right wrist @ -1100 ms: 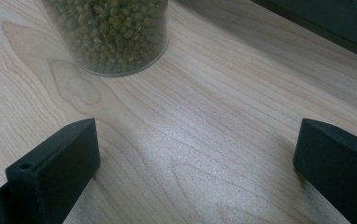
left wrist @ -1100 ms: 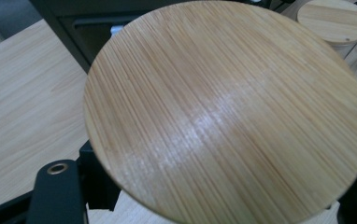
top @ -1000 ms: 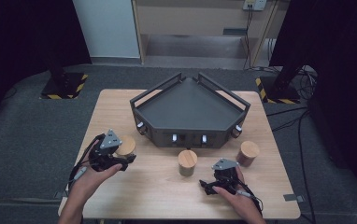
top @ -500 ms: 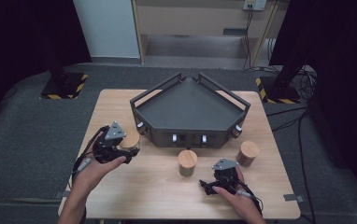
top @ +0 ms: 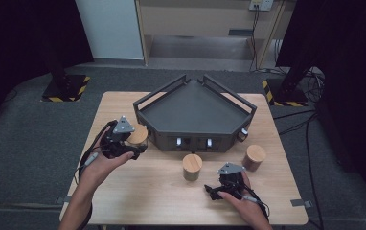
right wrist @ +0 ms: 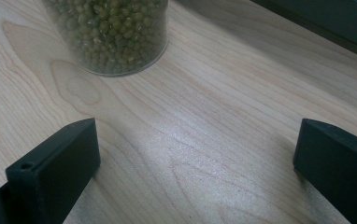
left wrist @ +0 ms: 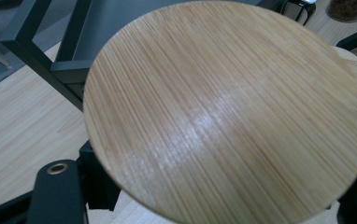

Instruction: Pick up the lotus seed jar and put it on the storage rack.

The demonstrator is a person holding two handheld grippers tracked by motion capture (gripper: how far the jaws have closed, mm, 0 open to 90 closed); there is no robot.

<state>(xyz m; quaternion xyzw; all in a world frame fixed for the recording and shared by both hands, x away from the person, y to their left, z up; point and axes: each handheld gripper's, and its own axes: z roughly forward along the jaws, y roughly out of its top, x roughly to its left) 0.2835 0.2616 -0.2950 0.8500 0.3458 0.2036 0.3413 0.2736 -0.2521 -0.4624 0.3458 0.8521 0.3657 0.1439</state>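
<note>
Bamboo-lidded jar (left wrist: 223, 112) clamped in left tool (top: 135, 147), probably lifted

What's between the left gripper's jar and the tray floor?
Only the tray's front-left wall and its raised rail. The left gripper, shut on the bamboo-lidded jar, holds it just outside that wall; the tray floor beyond looks bare.
</note>
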